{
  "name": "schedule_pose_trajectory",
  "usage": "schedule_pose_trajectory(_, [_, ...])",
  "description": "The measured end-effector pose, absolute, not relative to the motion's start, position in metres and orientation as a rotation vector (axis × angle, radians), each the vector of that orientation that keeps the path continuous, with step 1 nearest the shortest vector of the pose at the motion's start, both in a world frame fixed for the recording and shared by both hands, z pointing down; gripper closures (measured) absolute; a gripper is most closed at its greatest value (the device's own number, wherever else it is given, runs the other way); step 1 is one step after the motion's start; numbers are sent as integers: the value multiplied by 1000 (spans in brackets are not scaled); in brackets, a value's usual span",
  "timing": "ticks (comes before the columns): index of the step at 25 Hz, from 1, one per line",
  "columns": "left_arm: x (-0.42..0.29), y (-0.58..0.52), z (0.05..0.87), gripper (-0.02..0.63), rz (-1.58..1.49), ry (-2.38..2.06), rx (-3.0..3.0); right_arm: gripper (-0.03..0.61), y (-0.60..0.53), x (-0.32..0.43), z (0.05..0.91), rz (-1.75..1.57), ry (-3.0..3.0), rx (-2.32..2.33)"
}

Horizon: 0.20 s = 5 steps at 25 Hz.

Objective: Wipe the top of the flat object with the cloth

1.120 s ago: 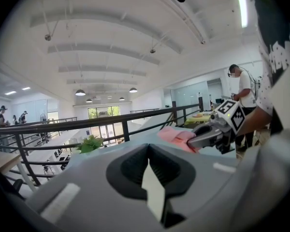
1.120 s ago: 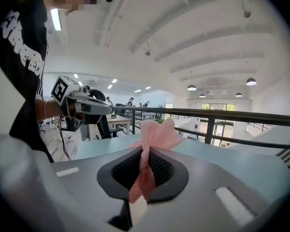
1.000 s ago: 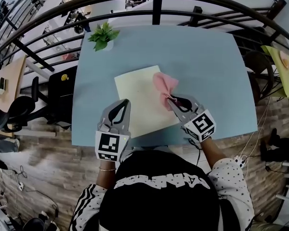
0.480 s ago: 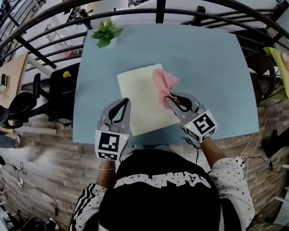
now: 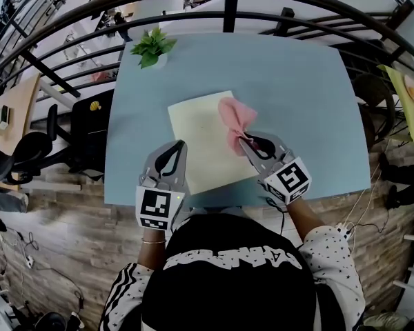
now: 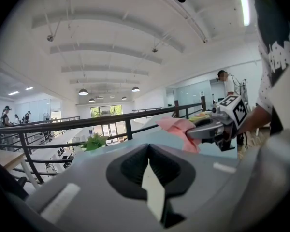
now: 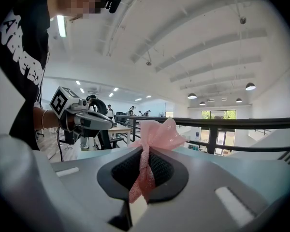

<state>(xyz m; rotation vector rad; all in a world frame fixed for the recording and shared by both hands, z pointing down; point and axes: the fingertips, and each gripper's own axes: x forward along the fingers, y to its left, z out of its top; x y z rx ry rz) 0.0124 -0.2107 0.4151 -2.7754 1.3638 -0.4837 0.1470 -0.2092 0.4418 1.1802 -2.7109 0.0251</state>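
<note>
While pinched at the waist between the closed jaws of the right claw [image 5: 243,142], fans out as a pink cloth [image 5: 234,121] over the right edge of the flat object [image 5: 200,140], a pale yellow sheet lying on the blue worktop [image 5: 297,95]. Held low and angled inward, probably to drag the loose end across the sheet. Left claw [image 5: 178,145] shut on nothing, tip at the sheet's near left edge, likely to pin it against sliding; contact not certain. Looks early in the wipe, with most of the top left of the cloth. Risks tugging the light sheet along if poorly pinned
</note>
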Motion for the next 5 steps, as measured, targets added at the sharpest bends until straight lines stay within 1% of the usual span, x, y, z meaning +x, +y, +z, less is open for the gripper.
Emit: schedule_pose_trajectory(5, [12, -210, 415, 614, -485, 1365, -2776, 555, -207, 148, 441, 24, -2711, 1182])
